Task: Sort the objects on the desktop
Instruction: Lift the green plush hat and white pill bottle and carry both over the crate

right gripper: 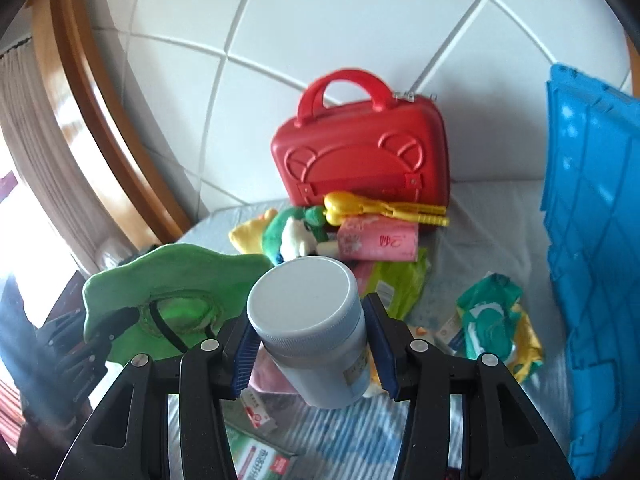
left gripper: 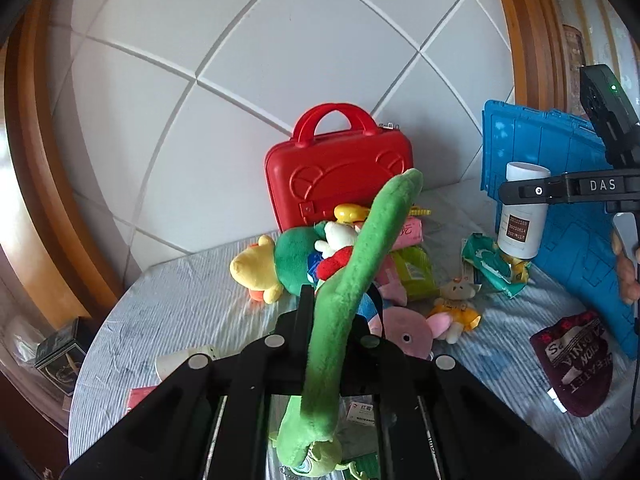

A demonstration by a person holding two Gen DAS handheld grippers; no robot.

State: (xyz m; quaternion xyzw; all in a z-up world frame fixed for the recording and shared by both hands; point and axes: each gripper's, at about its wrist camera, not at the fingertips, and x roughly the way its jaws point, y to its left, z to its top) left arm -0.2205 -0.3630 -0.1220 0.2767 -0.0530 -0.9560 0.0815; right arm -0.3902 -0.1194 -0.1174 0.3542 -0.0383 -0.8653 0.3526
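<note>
My left gripper point(left gripper: 340, 320) is shut on a green plush toy point(left gripper: 352, 264) and holds it above the table; the toy also shows at the left of the right wrist view point(right gripper: 176, 280). My right gripper point(right gripper: 312, 344) is shut on a white pill bottle point(right gripper: 316, 320), held in the air; the bottle also shows in the left wrist view point(left gripper: 520, 216), in front of the blue crate point(left gripper: 560, 208). A pile of plush toys point(left gripper: 296, 256) and packets point(right gripper: 376, 244) lies before the red case point(left gripper: 340, 176).
A green wipes pack point(right gripper: 496, 316) and a small yellow doll point(left gripper: 456, 304) lie near the blue crate point(right gripper: 592, 240). A dark red pouch point(left gripper: 576, 364) lies at the right. Medicine boxes point(right gripper: 260, 456) lie on the cloth below. A yellow clip toy point(right gripper: 380, 208) rests against the case point(right gripper: 360, 152).
</note>
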